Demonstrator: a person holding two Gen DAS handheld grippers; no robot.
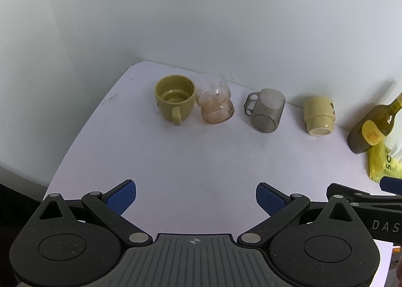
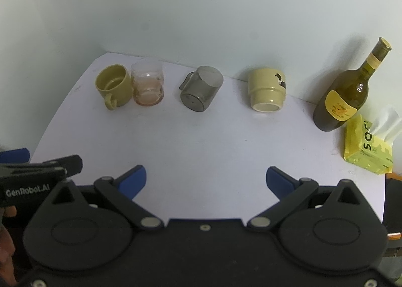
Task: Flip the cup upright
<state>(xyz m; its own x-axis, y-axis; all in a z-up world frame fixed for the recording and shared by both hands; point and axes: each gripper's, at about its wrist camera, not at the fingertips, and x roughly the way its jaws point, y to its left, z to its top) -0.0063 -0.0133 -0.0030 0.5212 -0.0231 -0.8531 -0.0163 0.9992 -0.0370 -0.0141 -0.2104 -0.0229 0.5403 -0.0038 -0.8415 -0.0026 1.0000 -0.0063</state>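
Black letters "SO" run up the side of the yellow tissue pack (image 2: 368, 148) at the table's right edge. In the right wrist view, white lettering "GenRobot.AI" marks the left gripper (image 2: 27, 190); in the left wrist view, "DAS" shows on the right gripper (image 1: 384, 225). The bottle (image 2: 344, 95) carries a yellow label, its print unreadable.

2 wrist views, side by side, sharing table (image 1: 176, 161) from near edge.
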